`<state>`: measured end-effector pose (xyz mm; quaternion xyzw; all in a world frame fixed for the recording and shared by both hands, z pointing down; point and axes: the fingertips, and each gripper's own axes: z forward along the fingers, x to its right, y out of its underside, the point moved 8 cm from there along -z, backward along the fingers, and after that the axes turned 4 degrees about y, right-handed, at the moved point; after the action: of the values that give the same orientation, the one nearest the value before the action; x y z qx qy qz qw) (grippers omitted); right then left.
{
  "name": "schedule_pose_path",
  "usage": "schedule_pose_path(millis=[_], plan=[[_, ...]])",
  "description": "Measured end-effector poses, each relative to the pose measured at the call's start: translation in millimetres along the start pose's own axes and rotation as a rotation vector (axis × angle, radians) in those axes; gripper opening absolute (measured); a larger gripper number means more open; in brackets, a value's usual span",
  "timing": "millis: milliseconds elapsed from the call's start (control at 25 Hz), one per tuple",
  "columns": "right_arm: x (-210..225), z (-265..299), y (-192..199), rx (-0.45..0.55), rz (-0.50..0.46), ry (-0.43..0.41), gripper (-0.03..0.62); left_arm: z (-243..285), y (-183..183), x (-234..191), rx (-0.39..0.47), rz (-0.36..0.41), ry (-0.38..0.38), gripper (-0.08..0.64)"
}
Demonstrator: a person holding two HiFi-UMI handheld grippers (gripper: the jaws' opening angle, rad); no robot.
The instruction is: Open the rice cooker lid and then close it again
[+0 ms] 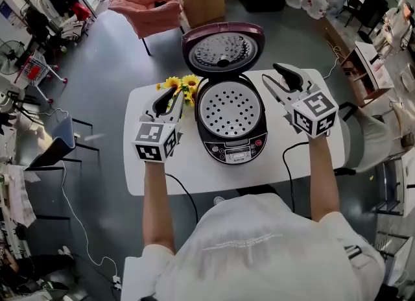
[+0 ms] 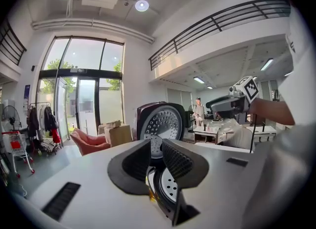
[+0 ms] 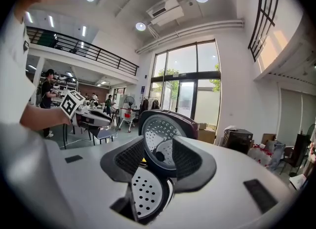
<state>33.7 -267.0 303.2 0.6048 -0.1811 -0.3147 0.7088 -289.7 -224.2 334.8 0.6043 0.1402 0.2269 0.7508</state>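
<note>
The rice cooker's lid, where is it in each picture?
Head view: the lid stands open at top centre.
Left gripper view: the lid is in the middle, just above the jaws.
Right gripper view: the lid is in the middle, seen between the jaws.
Shared landmark: the holed white tray sits just below the lid in all three views.

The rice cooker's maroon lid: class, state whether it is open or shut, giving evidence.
Open. The round maroon lid stands tipped back behind the black cooker body, silver underside showing, and the perforated inner plate lies uncovered.
</note>
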Motion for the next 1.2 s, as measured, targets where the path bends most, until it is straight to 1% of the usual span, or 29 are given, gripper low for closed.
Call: schedule_pose_path(millis=[200, 400, 600, 640, 840, 1040, 1120, 1200], plan=[[29.8, 26.5, 6.4, -0.020, 0.013, 0.002, 0.183, 40.9, -1.0, -14.9, -0.012, 0.001, 0.028, 0.107], [56.2, 55.4, 17.7, -0.047, 0.015, -0.009, 0.184, 80.1, -2.1, -30.4, -0.024, 0.023, 0.048, 0.124], [79.3, 81.8, 26.1, -0.060, 0.025, -0.020, 0.184, 108.5, -1.3, -47.4, -0.057, 0.041, 0.054, 0.152], [83.2, 86.2, 27.2, -0.060, 0.026, -0.024, 0.185, 112.3, -1.9, -50.4, -0.062, 0.046, 0.059, 0.167], [97.1, 101.9, 36.1, -0.056, 0.046, -0.059, 0.196, 118.8, -3.9, -55.5, -0.064, 0.046, 0.113, 0.167], [103.0, 119.8, 43.1, -0.067, 0.043, -0.086, 0.204, 118.4, -5.7, -58.9, -0.064, 0.062, 0.159, 0.163], [105.0, 125.5, 44.6, -0.067, 0.041, -0.096, 0.217, 117.5, -5.6, -61.1, -0.057, 0.059, 0.165, 0.161], [106.7, 128.6, 44.7, -0.064, 0.040, -0.109, 0.223, 117.4, -4.9, -63.9, -0.050, 0.049, 0.154, 0.163]])
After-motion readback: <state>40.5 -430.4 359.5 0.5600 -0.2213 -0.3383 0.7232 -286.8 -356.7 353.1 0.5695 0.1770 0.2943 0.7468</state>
